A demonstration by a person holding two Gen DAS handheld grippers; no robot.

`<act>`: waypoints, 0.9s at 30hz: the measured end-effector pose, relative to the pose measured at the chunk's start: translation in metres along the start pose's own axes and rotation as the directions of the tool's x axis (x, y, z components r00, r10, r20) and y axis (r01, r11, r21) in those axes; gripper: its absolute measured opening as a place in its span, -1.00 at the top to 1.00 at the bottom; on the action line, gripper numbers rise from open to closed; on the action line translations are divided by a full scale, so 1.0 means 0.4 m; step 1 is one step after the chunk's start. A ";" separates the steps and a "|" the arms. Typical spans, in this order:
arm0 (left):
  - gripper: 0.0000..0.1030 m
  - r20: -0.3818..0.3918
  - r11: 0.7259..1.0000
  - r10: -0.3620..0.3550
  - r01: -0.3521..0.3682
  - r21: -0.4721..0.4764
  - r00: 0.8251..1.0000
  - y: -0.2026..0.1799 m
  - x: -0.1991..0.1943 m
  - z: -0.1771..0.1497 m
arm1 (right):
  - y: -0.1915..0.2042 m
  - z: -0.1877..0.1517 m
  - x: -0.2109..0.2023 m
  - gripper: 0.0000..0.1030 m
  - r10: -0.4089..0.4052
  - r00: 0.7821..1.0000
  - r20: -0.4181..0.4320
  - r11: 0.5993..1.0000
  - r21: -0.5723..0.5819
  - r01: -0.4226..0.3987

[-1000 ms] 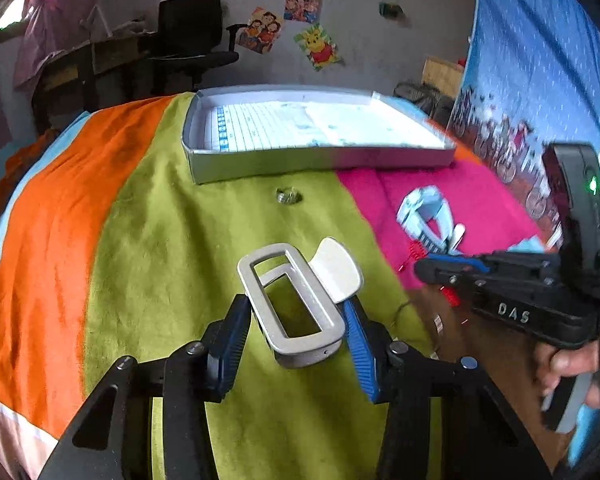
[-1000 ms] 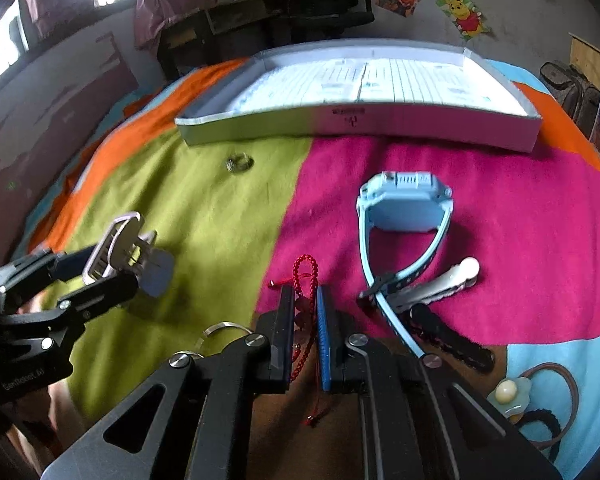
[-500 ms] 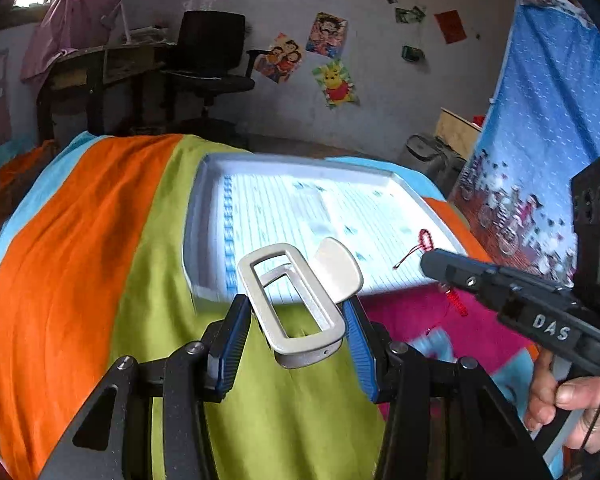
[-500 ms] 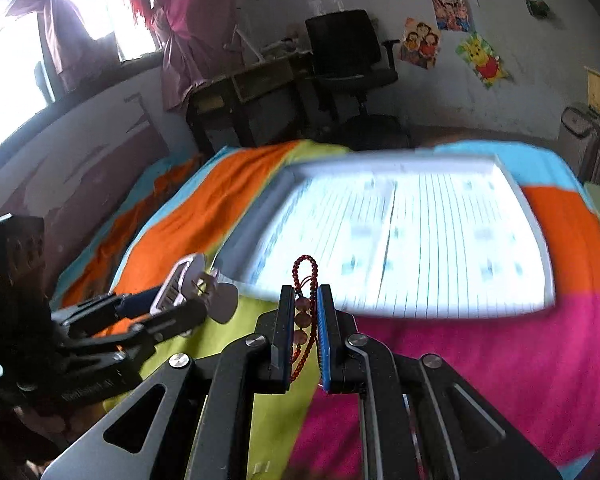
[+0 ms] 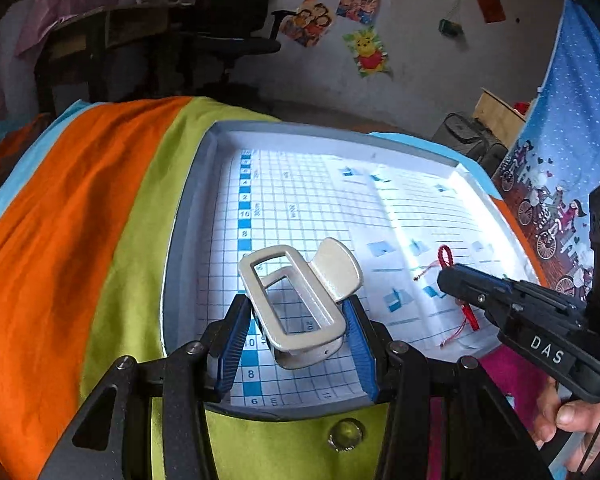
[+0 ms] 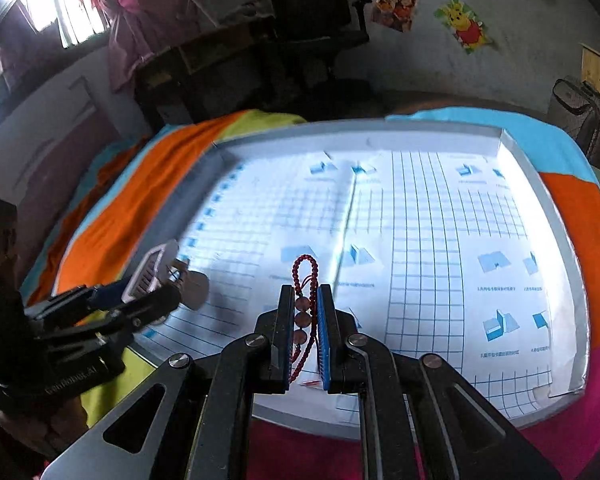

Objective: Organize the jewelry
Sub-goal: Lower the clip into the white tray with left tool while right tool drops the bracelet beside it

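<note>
**With Both Items Held Above the Tray: Placement Step**

While the left gripper [image 5: 296, 336] clamps the silver hair clip [image 5: 300, 304] and the right gripper [image 6: 303, 332] pinches the red bead bracelet [image 6: 305, 304], both hang above the near half of the tray [image 5: 188, 208]. Next move, by judgement: lower, then release each item well apart

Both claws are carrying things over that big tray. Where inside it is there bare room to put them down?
Nearly all of the tray floor is bare: the far half up to the back wall, and the right side. The crowded part is the near-left, where the hair clip and red bead bracelet hang.
</note>
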State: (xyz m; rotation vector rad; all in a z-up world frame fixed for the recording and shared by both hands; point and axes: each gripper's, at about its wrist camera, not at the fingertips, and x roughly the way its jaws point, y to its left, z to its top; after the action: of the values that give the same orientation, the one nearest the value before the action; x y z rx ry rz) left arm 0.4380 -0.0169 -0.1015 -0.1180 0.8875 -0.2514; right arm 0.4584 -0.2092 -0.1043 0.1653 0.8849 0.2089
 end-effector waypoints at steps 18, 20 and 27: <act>-1.00 0.184 0.998 0.062 -0.063 -0.003 0.981 -0.020 -0.181 -0.003 | -0.014 -0.017 -0.124 0.09 -0.057 0.992 0.109 0.998 -0.012 0.058; -1.00 0.195 0.997 0.071 -0.070 -0.013 0.978 -0.017 -0.199 -0.003 | -0.013 -0.017 -0.146 0.09 -0.057 0.991 0.124 0.998 -0.010 0.059; -1.00 0.263 0.994 0.105 -0.092 -0.060 0.959 -0.005 -0.291 -0.038 | 0.008 -0.051 -0.280 -0.23 -0.054 0.969 0.240 0.997 -0.036 0.064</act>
State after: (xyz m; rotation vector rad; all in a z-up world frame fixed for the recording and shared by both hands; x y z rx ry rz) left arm 0.3555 0.0120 -0.0231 -0.1476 0.6299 -0.1176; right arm 0.3733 -0.2327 -0.0323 0.1204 0.6440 0.1488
